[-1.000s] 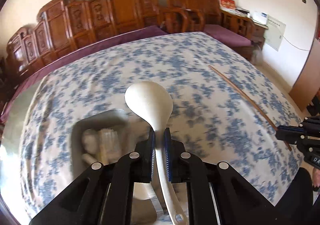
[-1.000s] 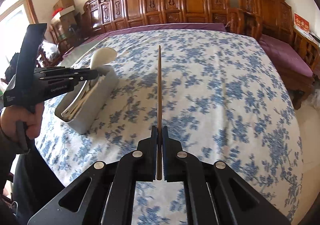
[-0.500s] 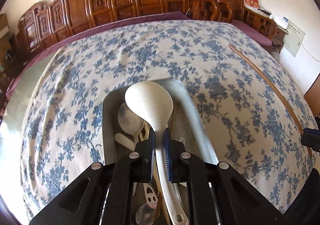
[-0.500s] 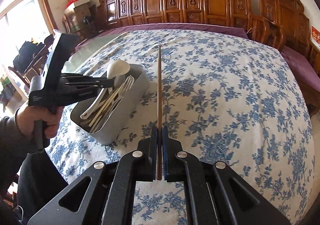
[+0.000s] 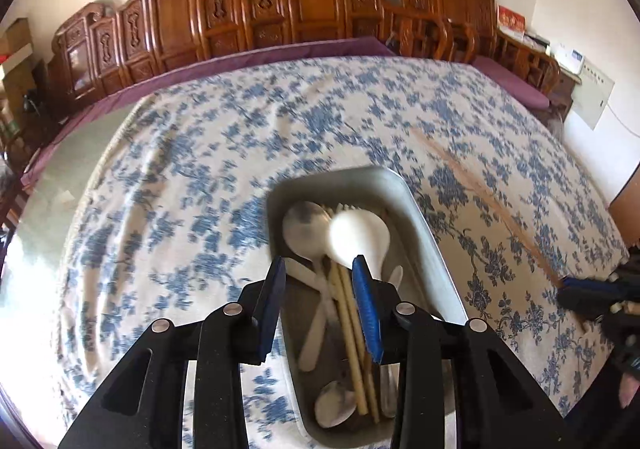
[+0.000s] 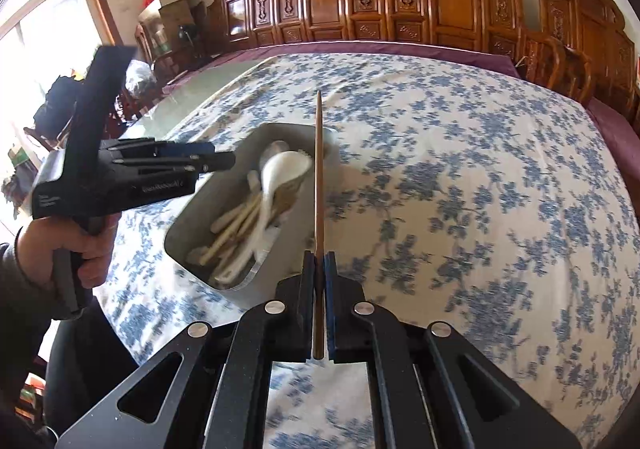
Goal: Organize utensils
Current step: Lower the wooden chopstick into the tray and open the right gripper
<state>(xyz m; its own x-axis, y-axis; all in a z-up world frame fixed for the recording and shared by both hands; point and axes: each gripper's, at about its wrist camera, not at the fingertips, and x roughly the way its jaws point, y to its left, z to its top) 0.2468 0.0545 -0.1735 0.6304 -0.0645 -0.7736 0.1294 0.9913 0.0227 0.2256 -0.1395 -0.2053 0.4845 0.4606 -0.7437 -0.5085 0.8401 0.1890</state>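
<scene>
The table (image 5: 200,177), draped in a blue-flowered cloth, is filling most of both views, with carved wooden chairs (image 6: 400,5) lining its far edge at twelve o'clock. A grey metal tray (image 5: 432,257) is sitting on the cloth, at about five o'clock in the left wrist view and ten o'clock from the right gripper's tips. Inside it, a white ladle (image 5: 360,237) is lying on top of a metal spoon (image 5: 304,225), pale chopsticks (image 5: 352,329) and other cutlery too blurred to identify. The left gripper (image 5: 320,273) is hovering just above the tray with its jaws spread apart, holding nothing. The right gripper (image 6: 319,269) is clamping a single brown chopstick (image 6: 318,177), which is pointing toward twelve o'clock, its far end passing over the tray's right rim.
</scene>
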